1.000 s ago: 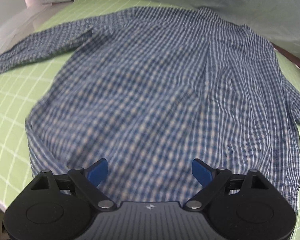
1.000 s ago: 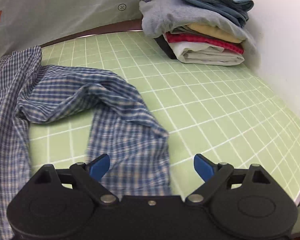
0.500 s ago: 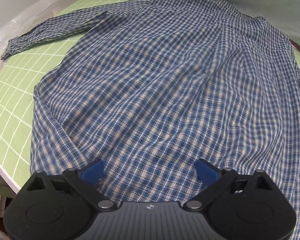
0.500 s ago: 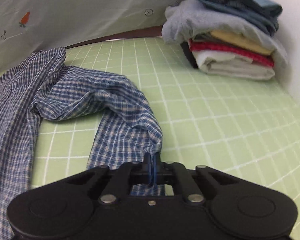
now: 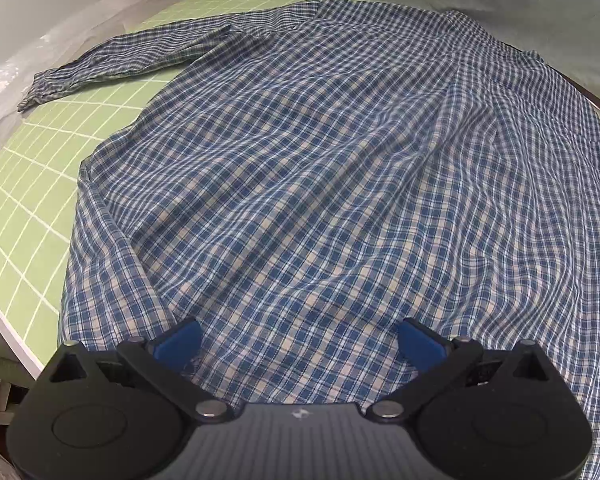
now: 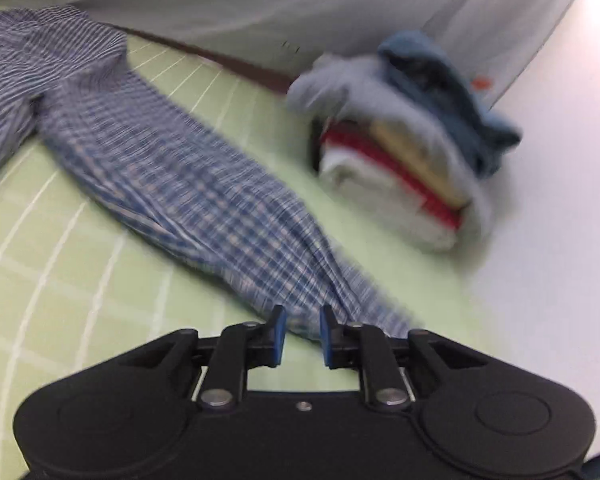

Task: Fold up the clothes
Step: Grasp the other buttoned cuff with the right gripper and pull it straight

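Observation:
A blue and white checked shirt (image 5: 320, 160) lies spread flat on the green grid mat (image 5: 32, 184), one long sleeve (image 5: 132, 60) stretched out to the far left. My left gripper (image 5: 300, 342) hangs open wide just above the shirt's near hem, nothing between its blue pads. In the blurred right wrist view, the shirt's other sleeve (image 6: 204, 184) runs straight from the shirt body down to my right gripper (image 6: 302, 334). Its jaws are opening: a gap shows between the pads, with the sleeve's bunched end between their tips.
A stack of folded clothes (image 6: 412, 148) sits at the mat's far right, against a white panel (image 6: 560, 240). Pale cloth hangs behind the table. The table's near left edge (image 5: 4, 320) drops off beside the shirt.
The right gripper closed on the sleeve end, rolled and drew the sleeve out straight toward the stack, then its pads parted. The left gripper opened a little wider and shifted slightly over the hem.

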Available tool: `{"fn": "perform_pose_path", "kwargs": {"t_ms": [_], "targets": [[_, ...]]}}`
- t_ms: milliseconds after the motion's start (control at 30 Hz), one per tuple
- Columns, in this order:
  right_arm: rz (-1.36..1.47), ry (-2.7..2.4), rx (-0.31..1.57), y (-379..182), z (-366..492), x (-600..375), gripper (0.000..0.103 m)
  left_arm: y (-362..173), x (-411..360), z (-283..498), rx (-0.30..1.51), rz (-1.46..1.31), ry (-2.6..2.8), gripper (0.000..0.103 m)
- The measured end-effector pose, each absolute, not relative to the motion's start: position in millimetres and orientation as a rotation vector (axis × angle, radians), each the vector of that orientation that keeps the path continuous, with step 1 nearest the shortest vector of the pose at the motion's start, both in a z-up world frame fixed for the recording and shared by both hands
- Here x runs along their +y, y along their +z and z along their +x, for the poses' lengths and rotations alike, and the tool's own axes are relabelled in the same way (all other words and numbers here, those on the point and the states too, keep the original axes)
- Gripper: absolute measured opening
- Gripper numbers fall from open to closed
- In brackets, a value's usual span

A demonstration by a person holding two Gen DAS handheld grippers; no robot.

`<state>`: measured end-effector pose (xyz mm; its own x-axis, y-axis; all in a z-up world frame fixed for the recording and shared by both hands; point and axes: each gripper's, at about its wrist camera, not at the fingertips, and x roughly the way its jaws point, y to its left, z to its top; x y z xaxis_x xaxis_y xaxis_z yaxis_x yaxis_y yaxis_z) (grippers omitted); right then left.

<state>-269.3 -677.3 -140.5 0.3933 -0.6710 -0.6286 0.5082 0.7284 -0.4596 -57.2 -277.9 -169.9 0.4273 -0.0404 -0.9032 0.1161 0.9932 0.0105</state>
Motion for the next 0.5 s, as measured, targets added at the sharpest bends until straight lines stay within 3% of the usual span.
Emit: {"fn": "perform_pose_path", "kwargs": {"t_ms": [100, 267, 500], "targets": [[-0.065, -0.763, 0.855, -134, -282, -676, 0.045, -170, -278, -60, 1.116, 0.074, -0.097, 0.103], [0.243, -0.874, 0.739, -121, -296, -722, 0.069, -170, -277, -60, 1.113, 0.076, -0.102, 0.103], [0.478, -1.121, 0.688, -138, -311, -794, 0.072, -171, -276, -61, 1.109, 0.077, -0.106, 0.103]]}}
